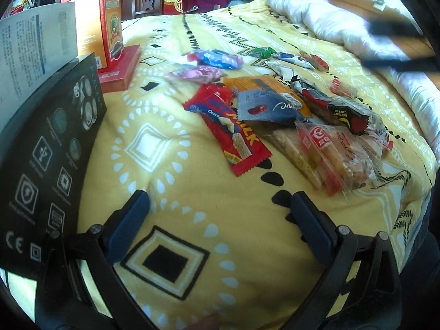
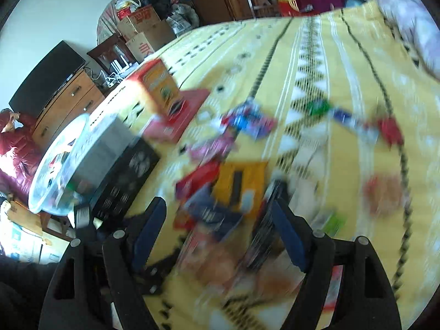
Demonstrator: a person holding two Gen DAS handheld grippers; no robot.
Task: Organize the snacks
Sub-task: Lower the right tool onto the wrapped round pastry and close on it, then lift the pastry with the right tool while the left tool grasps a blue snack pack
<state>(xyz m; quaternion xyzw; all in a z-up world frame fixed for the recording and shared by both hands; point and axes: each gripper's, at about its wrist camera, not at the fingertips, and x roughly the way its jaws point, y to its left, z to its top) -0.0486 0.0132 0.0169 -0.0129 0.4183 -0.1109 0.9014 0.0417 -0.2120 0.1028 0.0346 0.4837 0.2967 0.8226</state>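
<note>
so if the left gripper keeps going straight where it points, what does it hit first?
Probably the bare yellow blanket: the left gripper is open, angled down, nothing between its fingers. The red wafer pack lies further on; depth is hard to judge.

wrapped snacks lie loosely heaped on the yellow patterned bedspread: a red choco milk bar flat, a grey sachet overlapping it, clear-wrapped biscuits alongside.

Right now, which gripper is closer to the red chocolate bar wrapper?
Probably the left gripper: the red chocolate bar wrapper lies just ahead of its open fingers. The right gripper hangs over the snack pile, the wrapper ahead and left; blur hinders judging.
</note>
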